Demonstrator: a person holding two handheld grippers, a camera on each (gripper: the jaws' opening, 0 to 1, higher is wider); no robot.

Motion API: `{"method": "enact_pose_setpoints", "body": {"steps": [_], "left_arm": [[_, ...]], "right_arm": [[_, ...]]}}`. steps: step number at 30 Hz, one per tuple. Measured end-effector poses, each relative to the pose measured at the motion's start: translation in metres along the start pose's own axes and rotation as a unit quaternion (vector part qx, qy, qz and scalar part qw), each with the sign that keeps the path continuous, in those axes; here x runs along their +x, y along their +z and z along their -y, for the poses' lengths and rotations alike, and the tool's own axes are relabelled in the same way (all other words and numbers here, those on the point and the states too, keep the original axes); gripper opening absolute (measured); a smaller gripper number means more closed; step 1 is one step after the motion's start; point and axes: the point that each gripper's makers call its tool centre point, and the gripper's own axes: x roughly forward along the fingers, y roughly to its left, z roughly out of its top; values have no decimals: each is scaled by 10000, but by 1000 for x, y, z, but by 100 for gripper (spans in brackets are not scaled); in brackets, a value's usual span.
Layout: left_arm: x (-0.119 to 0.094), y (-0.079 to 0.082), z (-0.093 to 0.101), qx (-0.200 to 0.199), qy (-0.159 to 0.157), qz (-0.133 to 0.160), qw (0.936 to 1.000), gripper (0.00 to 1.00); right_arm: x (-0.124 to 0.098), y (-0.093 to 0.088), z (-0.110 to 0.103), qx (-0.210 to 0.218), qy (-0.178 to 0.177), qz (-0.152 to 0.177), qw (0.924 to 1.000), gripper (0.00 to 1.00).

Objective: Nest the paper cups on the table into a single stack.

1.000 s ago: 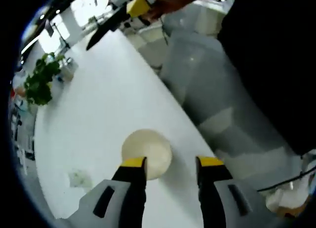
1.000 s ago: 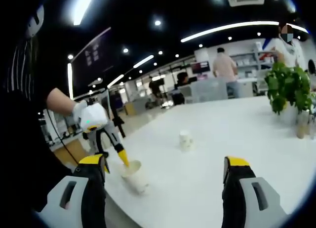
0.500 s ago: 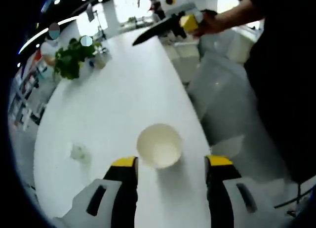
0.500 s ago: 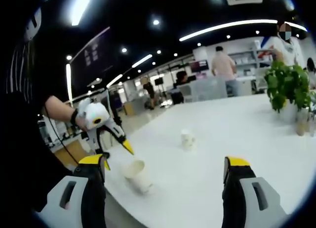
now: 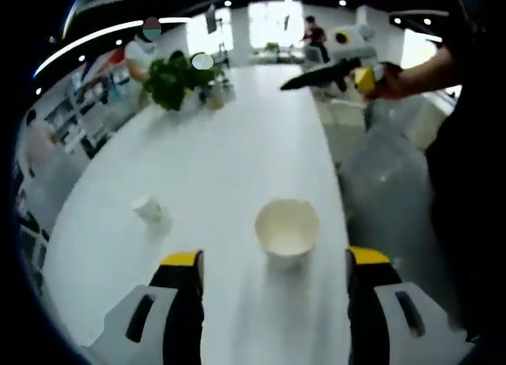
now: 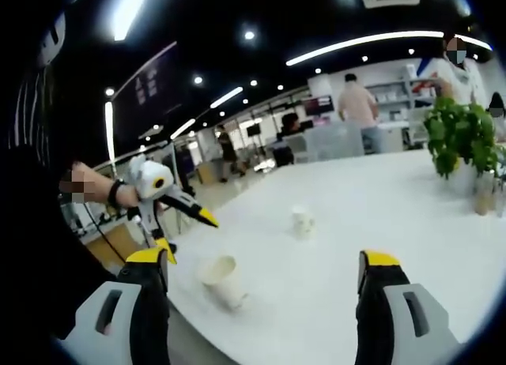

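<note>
Having lifted away from the near paper cup (image 6: 220, 278), the left tongs (image 6: 188, 232) are hovering spread above it, right tongs (image 6: 265, 270) spread too, the far cup (image 6: 301, 221) standing mid-surface (image 6: 379, 207).

No legible text, labels, brands or numbers anywhere.

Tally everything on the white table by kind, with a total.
White paper cups: 2, the near cup and the far cup
Potted green plants: 1
Total: 3
</note>
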Motion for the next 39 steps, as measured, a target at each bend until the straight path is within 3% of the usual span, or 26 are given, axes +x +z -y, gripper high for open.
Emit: {"method": "enact_pose_setpoints", "body": {"steps": [7, 12, 14, 17, 19, 28, 31, 39], "left_arm": [[-15, -14, -25, -389, 424, 72, 9983, 77], [-23, -15, -37, -694, 644, 266, 9952, 86], [-25, -13, -40, -1063, 685, 390, 9912, 90], [-28, -11, -50, -1016, 899, 514, 9894, 95], [-29, -8, -55, -1234, 965, 647, 9855, 99], [-30, -8, -66, -1339, 1099, 692, 9825, 99], [-30, -2, -77, -1654, 1155, 883, 9754, 99], [-18, 6, -105, -1893, 1369, 1020, 9670, 99]], "right_arm": [[6, -3, -1, -73, 15, -127, 9999, 98], [7, -2, -1, -118, 22, -165, 9998, 98], [7, -2, 0, -117, 24, -184, 9998, 98], [7, -3, -1, -112, 35, -204, 9997, 98], [8, -4, -1, -117, 35, -208, 9997, 98], [7, -6, -2, -125, 20, -236, 9996, 98], [7, -6, 0, -121, 8, -230, 9997, 98], [14, -11, 0, -181, 121, -277, 9994, 96]]}}
